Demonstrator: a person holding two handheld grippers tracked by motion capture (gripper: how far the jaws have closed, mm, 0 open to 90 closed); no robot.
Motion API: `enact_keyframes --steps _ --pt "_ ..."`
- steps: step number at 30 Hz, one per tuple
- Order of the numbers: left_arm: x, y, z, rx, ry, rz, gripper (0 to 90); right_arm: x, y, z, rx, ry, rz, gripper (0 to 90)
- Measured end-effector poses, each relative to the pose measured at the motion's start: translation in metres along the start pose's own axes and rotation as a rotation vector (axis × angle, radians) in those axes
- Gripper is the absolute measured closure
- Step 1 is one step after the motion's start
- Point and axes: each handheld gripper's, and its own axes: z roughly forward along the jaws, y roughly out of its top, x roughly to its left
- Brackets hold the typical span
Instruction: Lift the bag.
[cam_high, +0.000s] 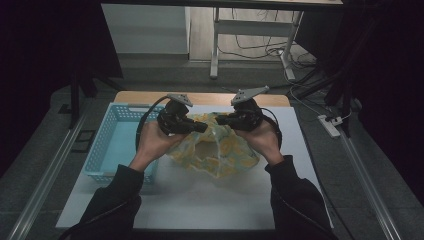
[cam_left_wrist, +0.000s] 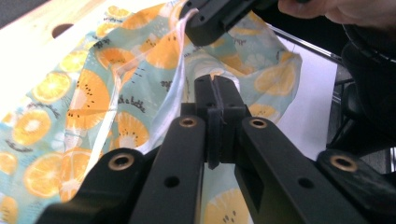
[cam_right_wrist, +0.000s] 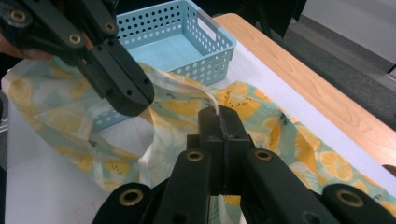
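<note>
While both tongs (cam_high: 218, 123) pinch it, thin orange-print bag (cam_high: 220, 150) crumples.

High view hangs above the person's side, facing 12 o'clock down the table (cam_high: 200, 200). Both gripper cams ride super close (opposite directions), sharing the orange-print bag (cam_left_wrist: 60, 116).

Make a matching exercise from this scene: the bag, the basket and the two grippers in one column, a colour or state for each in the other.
1. orange-print bag
2. basket
3. left gripper
4. table

a. light blue, perforated walls
b. white surface
c. held up at its rim between both grippers
d. jaws shut on the bag's edge

Pairs: 1-c, 2-a, 3-d, 4-b. The right gripper is also shut on the bag.
</note>
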Motion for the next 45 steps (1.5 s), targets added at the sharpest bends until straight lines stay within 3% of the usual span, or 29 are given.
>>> enact_keyframes --steps 25,45 --pt "0.008 0.053 -0.053 -0.122 0.028 0.006 90.0 -0.004 0.048 -0.034 -0.075 -0.042 -0.036 90.0" --pt "0.004 0.091 -0.086 -0.197 0.094 0.022 90.0 -0.001 0.080 -0.066 -0.125 -0.085 -0.067 90.0"
